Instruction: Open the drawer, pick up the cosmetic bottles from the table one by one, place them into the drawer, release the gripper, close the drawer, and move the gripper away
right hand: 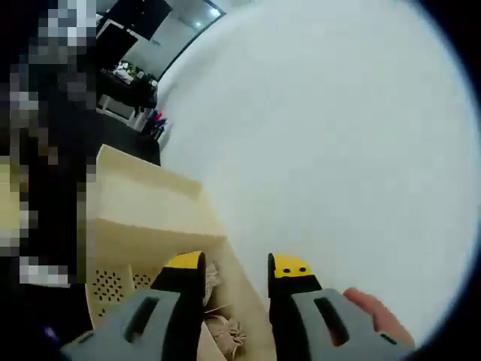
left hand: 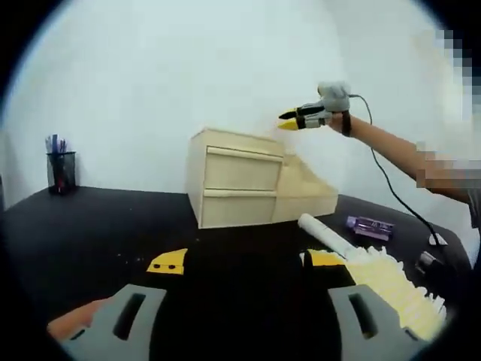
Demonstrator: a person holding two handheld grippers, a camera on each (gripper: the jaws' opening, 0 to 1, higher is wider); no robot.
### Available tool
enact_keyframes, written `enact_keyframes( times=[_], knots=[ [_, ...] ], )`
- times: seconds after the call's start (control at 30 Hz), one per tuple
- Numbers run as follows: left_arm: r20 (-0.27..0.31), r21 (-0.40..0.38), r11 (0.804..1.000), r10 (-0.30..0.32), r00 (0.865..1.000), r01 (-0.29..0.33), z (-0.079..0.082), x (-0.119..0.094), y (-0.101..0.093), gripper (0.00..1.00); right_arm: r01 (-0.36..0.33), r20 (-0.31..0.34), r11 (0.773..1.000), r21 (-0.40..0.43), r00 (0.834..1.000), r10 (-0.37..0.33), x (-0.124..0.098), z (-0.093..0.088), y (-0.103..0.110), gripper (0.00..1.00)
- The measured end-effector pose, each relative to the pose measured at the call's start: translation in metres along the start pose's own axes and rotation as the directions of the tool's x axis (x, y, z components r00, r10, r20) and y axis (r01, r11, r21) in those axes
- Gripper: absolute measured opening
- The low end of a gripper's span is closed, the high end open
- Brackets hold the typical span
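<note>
left gripper [left hand: 244,263]: jaws wide apart, empty | right gripper [right hand: 237,271]: parted, empty

Open black table [left hand: 98,226] before drawer unit [left hand: 237,186]; bottles [left hand: 325,235], perhaps clutter, rightward.

Stood at the far left of the black table [left hand: 98,226] in the left gripper view: a dark mesh pen holder [left hand: 62,171] with pens in it, against a plain white wall [left hand: 188,68]. Lay pale and ribbed at the right front edge, partly cut off: a cream comb-like rack [left hand: 398,286]. Ran along the table's right side: a thin black cable [left hand: 398,197].
</note>
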State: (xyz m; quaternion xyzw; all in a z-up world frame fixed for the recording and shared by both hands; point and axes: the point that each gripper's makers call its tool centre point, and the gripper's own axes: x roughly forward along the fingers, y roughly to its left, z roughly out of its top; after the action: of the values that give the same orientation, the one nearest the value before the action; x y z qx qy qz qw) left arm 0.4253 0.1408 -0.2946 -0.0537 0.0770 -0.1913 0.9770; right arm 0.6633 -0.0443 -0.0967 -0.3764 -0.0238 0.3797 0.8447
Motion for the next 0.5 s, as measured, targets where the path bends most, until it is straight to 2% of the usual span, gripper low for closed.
enact_keyframes(
  times=[0.13,0.27,0.33,0.4,0.5],
  knots=[
    [-0.006,0.001,1.0,0.006,1.0,-0.006,-0.001,0.0,0.002,0.54,0.011,-0.001,1.0,-0.006,1.0,-0.011,-0.029,0.009,0.003,0.29],
    [-0.01,-0.001,1.0,0.012,1.0,-0.012,-0.002,0.0,0.003,0.54,0.007,-0.011,1.0,-0.012,1.0,-0.007,-0.046,0.015,-0.003,0.29],
    [-0.009,-0.005,1.0,0.015,1.0,-0.015,-0.001,-0.001,0.004,0.53,-0.005,-0.022,1.0,-0.017,1.0,0.004,-0.061,0.018,0.009,0.29],
    [-0.006,-0.006,1.0,0.019,1.0,-0.019,-0.001,-0.001,0.004,0.53,-0.022,-0.027,1.0,-0.013,0.999,0.022,-0.072,0.023,0.013,0.29],
    [-0.005,-0.008,1.0,0.021,1.0,-0.021,-0.001,-0.002,0.003,0.53,-0.039,-0.019,0.999,-0.023,0.999,0.039,-0.096,0.034,0.04,0.29]
  ],
)
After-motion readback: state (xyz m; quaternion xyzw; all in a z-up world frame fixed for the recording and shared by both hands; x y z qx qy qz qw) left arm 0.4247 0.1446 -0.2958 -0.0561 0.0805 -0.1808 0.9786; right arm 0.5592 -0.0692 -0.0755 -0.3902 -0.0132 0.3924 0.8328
